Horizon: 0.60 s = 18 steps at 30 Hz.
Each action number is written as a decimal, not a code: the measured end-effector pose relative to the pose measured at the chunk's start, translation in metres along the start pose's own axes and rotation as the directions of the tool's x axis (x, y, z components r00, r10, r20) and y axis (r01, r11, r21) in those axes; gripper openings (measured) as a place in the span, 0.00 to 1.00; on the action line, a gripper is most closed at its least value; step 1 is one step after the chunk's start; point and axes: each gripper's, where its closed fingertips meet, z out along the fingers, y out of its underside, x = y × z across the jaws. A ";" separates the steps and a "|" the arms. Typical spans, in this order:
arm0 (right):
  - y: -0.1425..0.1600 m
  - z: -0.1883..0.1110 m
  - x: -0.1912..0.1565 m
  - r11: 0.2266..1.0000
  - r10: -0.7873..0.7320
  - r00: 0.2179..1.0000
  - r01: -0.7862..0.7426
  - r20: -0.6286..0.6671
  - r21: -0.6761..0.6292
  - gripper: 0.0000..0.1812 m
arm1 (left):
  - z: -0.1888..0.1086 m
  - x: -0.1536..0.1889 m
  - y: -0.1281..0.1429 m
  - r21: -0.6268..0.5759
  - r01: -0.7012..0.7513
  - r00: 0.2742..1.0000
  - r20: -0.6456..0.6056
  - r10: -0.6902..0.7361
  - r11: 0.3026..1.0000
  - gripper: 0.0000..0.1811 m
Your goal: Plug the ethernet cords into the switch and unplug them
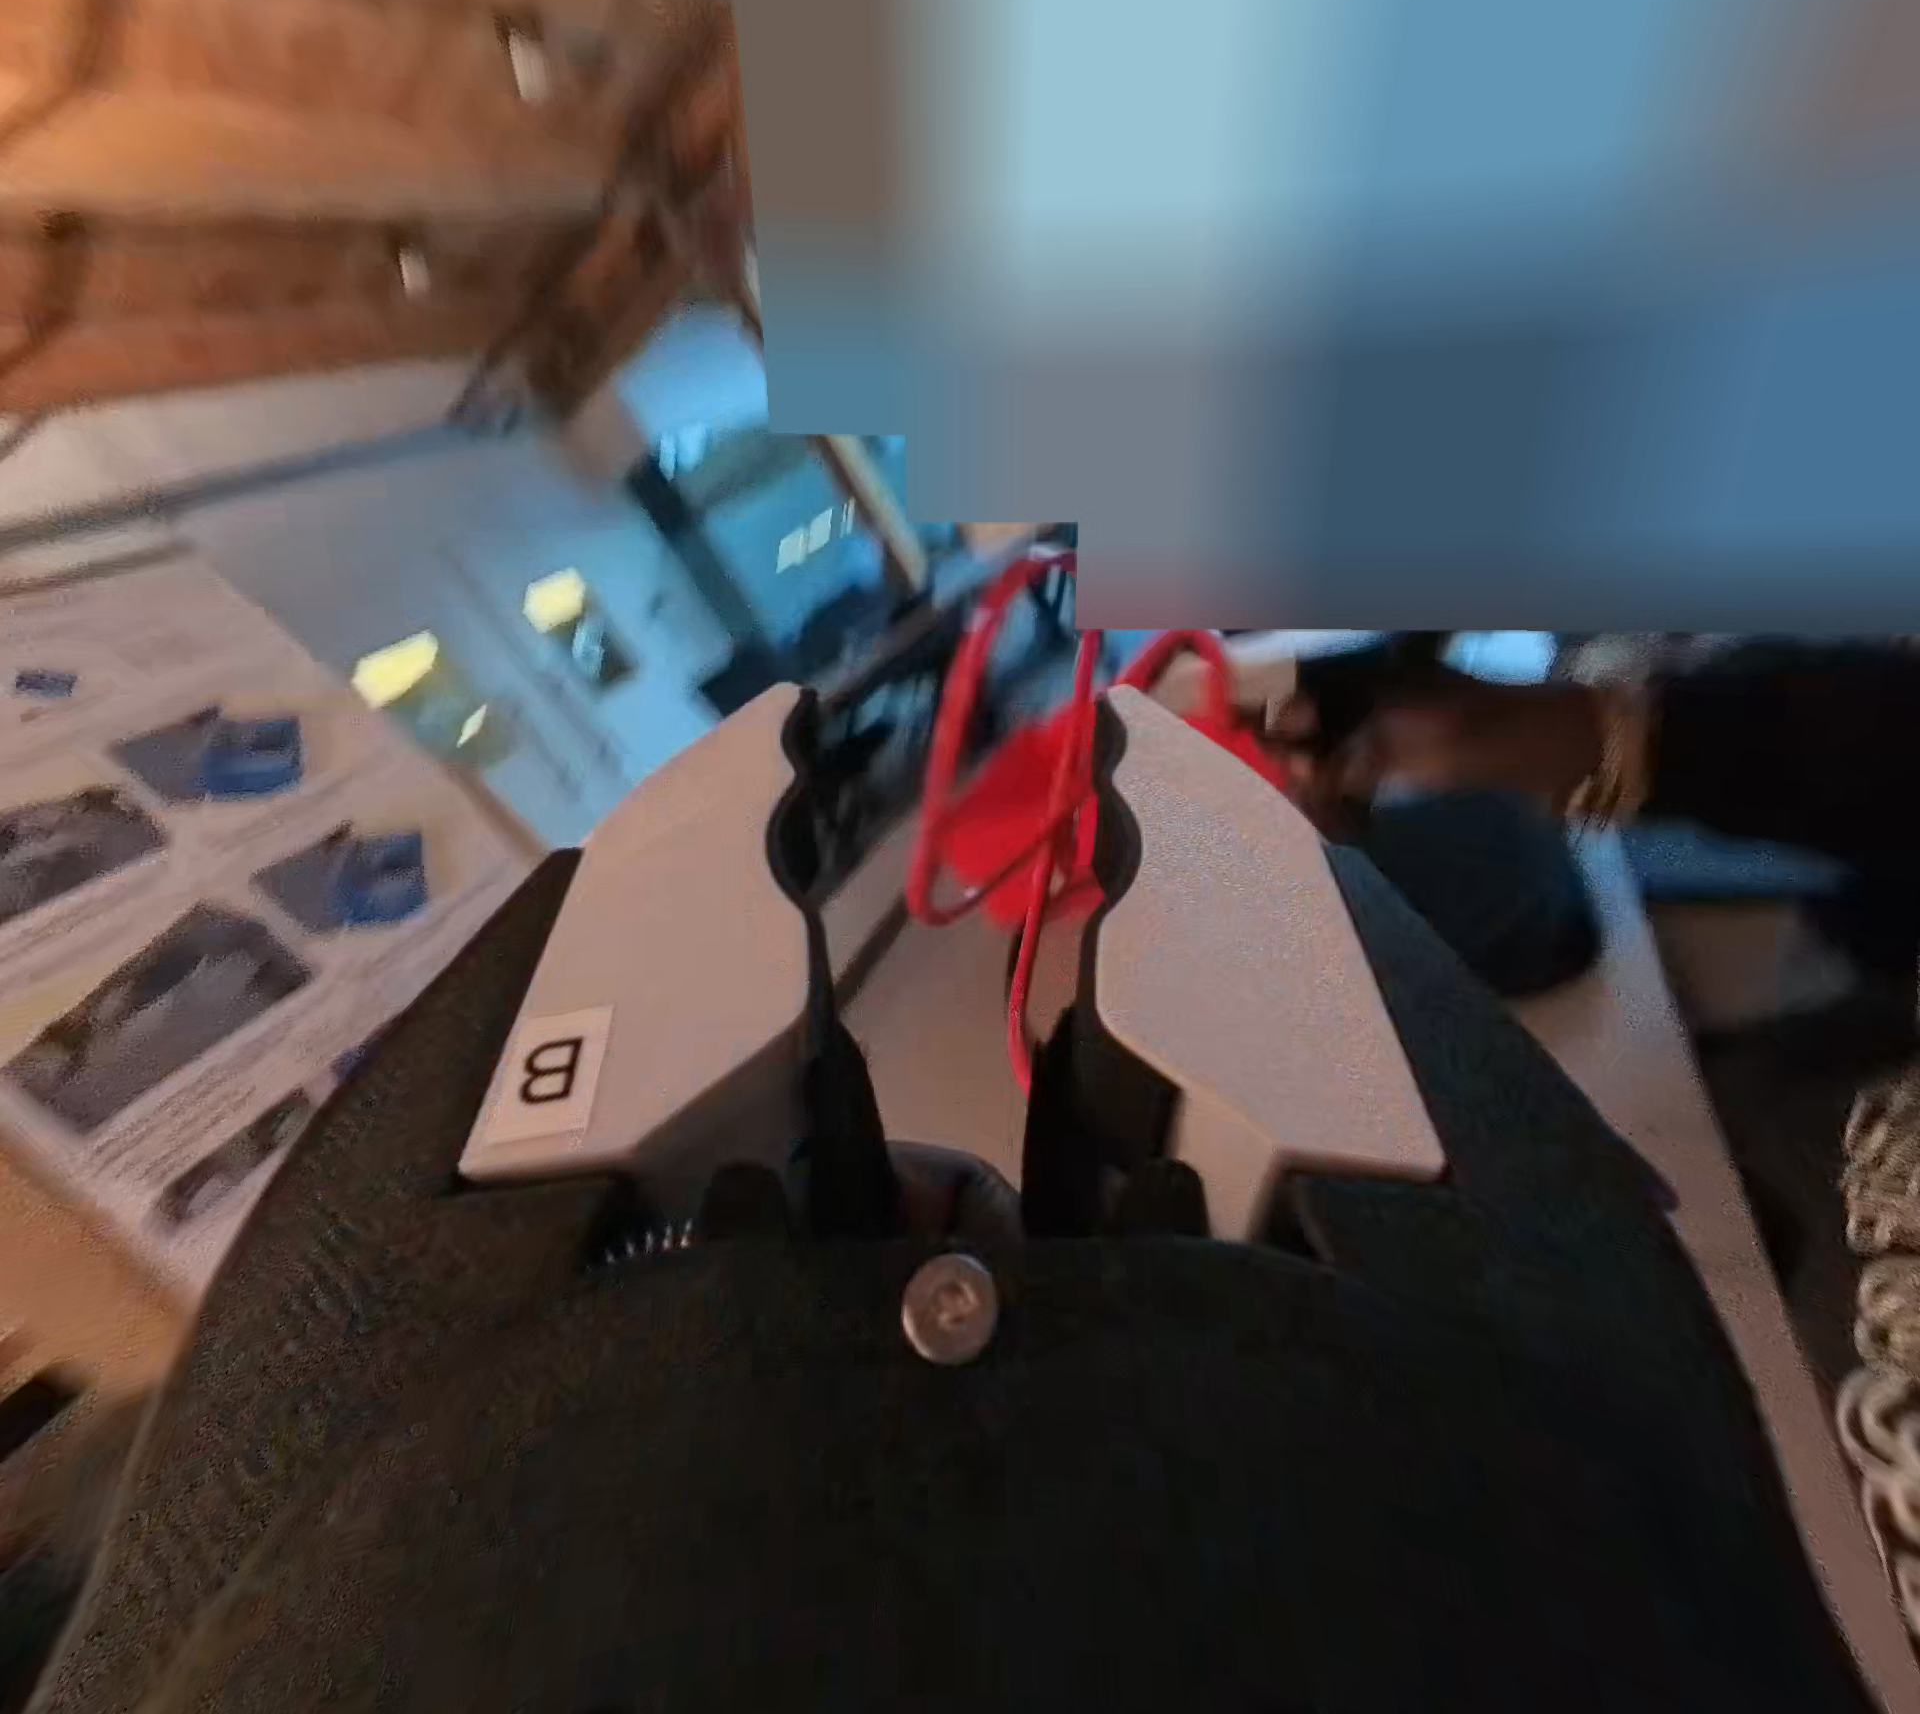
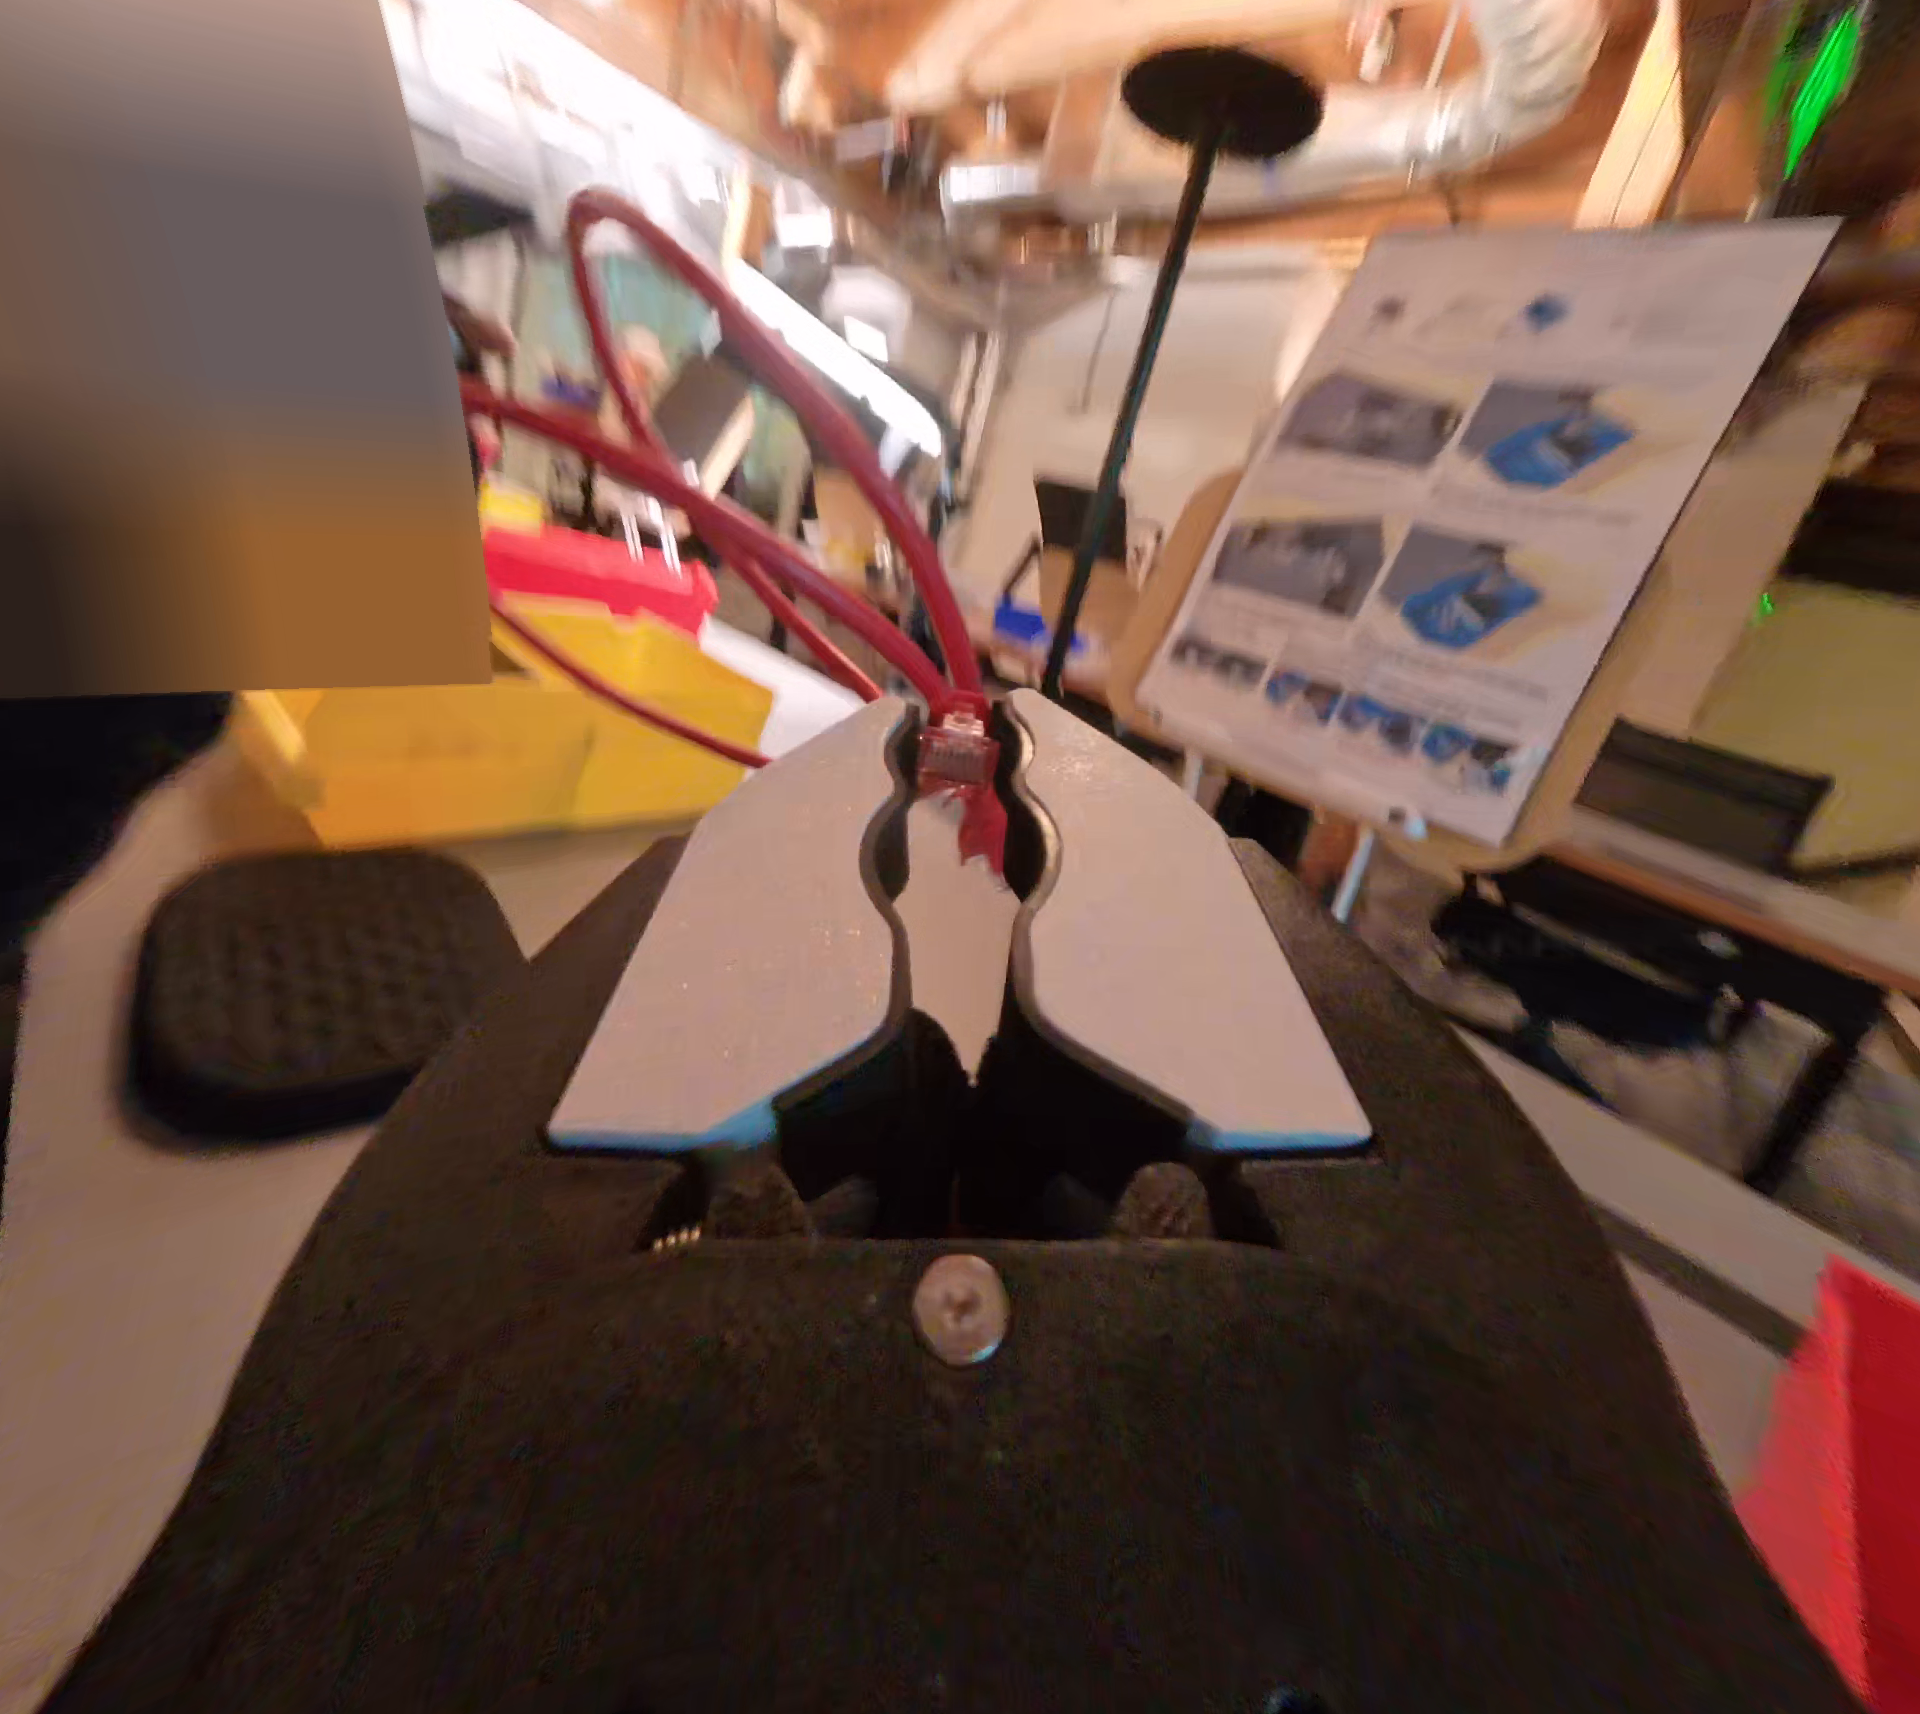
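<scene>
In the left wrist view, the left gripper (image 1: 951,708) stood wide apart at the tips, with nothing pinched between its grey fingers (image 1: 686,916). A bundle of red ethernet cords (image 1: 997,791) showed through the gap, looping up toward twelve o'clock, and one thin red strand ran down toward the inner edge of the finger at three o'clock; whether it touched that finger could not be told. Beneath lay the pale tabletop (image 1: 935,1020). A printed instruction sheet (image 1: 156,885) lay out at nine o'clock.

In the right wrist view, the right gripper (image 2: 958,755) was nearly closed, clamping the clear plug (image 2: 951,758) of a red ethernet cord (image 2: 727,334) right at its tips. The cord arched away from the plug toward eleven o'clock. Yellow bins (image 2: 499,739) sat at ten o'clock, a black textured pad (image 2: 312,978) at nine o'clock on the tabletop, and a propped instruction board (image 2: 1455,521) at two o'clock.
</scene>
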 end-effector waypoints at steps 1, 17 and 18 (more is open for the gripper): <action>-0.011 -0.006 0.004 0.996 0.029 1.000 -0.030 0.011 0.087 0.07 | -0.010 -0.013 -0.010 0.130 0.073 0.997 0.005 -0.074 0.989 0.26; -0.036 -0.010 -0.062 0.670 0.465 0.716 -0.669 0.521 0.321 0.06 | 0.095 0.115 0.043 0.094 0.593 0.751 -0.421 -0.508 0.800 0.24; -0.034 -0.010 -0.064 0.683 0.454 0.726 -0.656 0.516 0.321 0.06 | 0.093 0.111 0.038 0.127 0.626 0.740 -0.408 -0.535 0.770 0.23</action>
